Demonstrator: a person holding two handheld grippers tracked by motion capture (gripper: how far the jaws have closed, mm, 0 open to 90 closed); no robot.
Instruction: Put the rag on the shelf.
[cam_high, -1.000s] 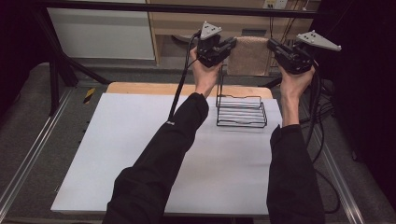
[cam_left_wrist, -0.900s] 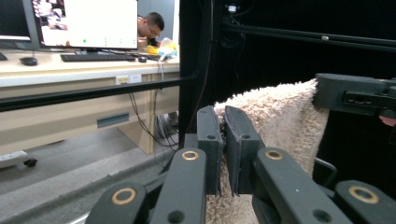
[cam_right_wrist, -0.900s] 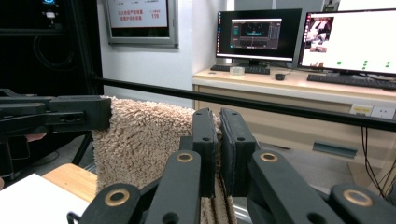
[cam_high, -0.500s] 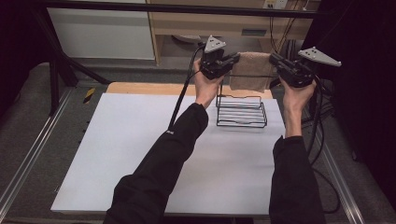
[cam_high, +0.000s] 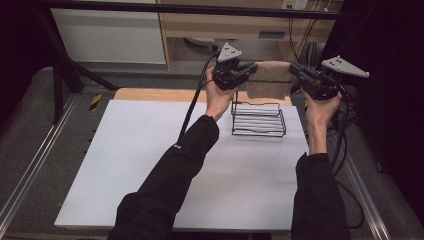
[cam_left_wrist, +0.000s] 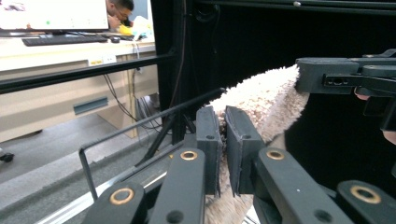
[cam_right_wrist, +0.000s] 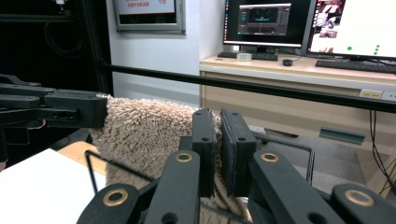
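Note:
A fluffy beige towel hangs stretched between my two grippers, just above the back rail of a black wire rack. My left gripper is shut on the towel's left top corner, and my right gripper is shut on its right top corner. In the left gripper view the jaws pinch the towel, with the right gripper at its far end. In the right gripper view the jaws clamp the towel, and the left gripper holds the other corner.
The rack stands at the far right of the white table top, near its wooden back edge. A black frame bar runs behind the table, with desks and monitors beyond. Metal rails line both table sides.
Both hands have come down and slightly nearer with the towel held taut, so its lower edge now hangs closer to the wire rack. Both grips are unchanged.

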